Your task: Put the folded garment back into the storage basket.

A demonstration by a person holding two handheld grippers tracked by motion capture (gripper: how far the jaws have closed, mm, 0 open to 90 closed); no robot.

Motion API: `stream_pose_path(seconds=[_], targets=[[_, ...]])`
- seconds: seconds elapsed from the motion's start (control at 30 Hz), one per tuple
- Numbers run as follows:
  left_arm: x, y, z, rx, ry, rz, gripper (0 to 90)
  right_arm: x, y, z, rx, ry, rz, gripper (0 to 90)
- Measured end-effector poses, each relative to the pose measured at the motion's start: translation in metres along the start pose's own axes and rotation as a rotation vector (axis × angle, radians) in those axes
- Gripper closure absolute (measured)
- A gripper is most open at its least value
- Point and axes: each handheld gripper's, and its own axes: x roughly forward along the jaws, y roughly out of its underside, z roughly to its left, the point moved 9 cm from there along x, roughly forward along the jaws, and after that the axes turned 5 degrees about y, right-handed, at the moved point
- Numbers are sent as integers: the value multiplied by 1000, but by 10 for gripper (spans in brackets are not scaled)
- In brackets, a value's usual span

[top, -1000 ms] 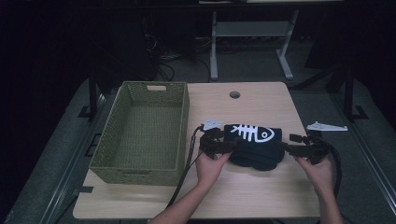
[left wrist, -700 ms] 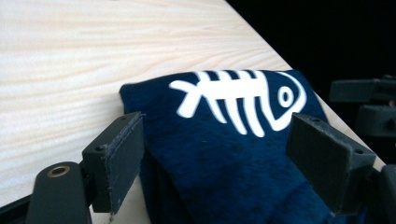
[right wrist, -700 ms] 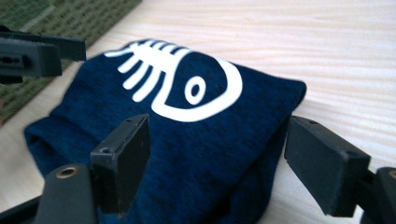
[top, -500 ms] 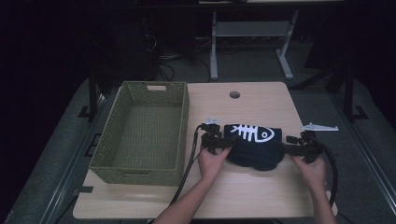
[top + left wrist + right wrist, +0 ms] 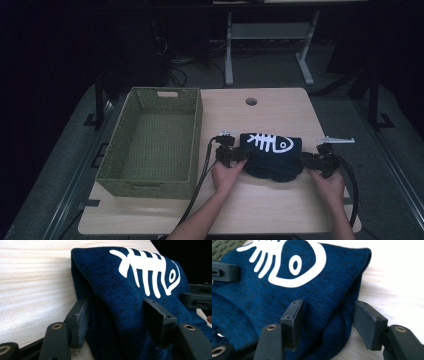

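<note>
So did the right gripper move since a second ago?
Yes. The right gripper slid inward toward the basket, its jaws closing around the folded blue sweater's edge.

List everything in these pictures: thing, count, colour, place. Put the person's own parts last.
Sweater: one, dark blue with a white fishbone print, folded on the table's right half.
Basket: one, green woven, on the table's left half.
Table: one, light wood, with a round hole near its far edge.
Desk frame: one, pale, on the floor beyond the table.
Left gripper: one, black, jaws around the sweater's left end, just been closing.
Right gripper: one, black, jaws around the sweater's right end, just been closing.
Hands: two, behind the grippers.
</note>
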Motion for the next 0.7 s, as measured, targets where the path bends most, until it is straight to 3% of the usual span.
stream_pose_path(seconds=[0.13,0.37,0.4,0.5,0.7], targets=[[1,2,-2,11,1,2,431,1,2,1,-2,-2,7,446],[3,3,-5,13,24,13,540,5,3,3,-15,-5,13,570],[3,4,-6,10,30,13,569,3,3,5,-14,-18,6,634],[3,3,-7,12,41,13,610,1,3,7,-13,-35,-2,683],[-6,-4,-22,49,79,-13,690,-9,-2,14,-16,-83,-26,714]])
